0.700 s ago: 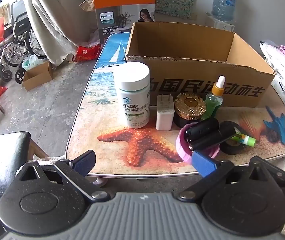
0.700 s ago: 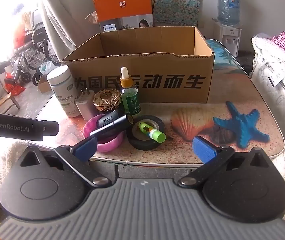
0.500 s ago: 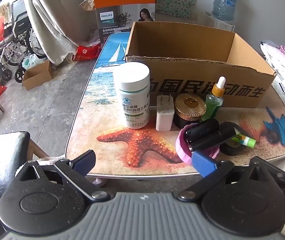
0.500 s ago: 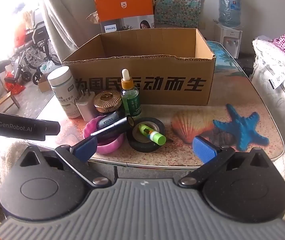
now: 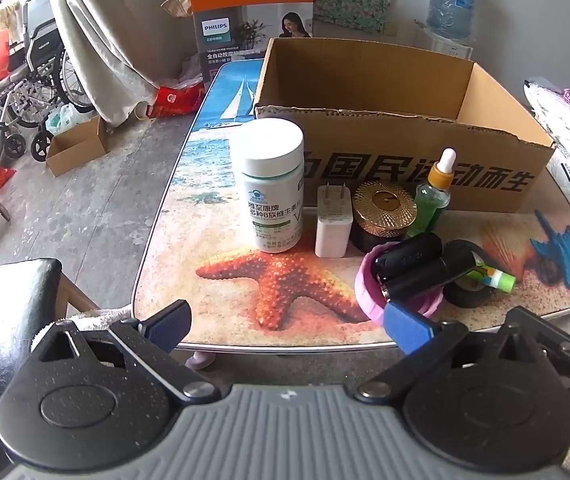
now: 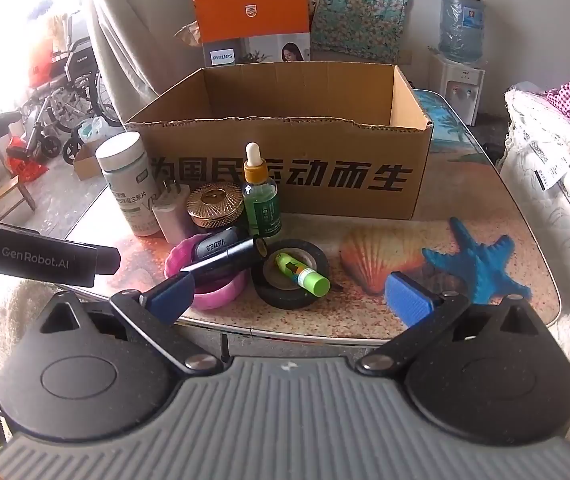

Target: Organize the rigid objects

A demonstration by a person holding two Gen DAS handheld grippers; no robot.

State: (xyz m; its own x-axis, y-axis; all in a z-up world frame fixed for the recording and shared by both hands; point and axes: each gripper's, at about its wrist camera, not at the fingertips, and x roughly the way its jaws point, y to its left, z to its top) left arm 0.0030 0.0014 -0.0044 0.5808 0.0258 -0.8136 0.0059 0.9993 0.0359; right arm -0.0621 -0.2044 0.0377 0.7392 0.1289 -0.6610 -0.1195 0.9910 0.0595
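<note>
An open cardboard box stands at the back of the table. In front of it sit a white pill bottle, a white charger plug, a gold-lidded jar, a green dropper bottle, a pink bowl with black items, and a black tape roll with a green stick. My left gripper and right gripper hover open at the near table edge, holding nothing.
The beach-print table has its edge just below the fingers. A wheelchair and small carton stand on the floor to the left. An orange box leans behind. A quilted bed edge runs on the right.
The right wrist view has shifted slightly: the gripper has risen a little and the objects sit lower in the picture. The left gripper has stayed still. Both stay open.
</note>
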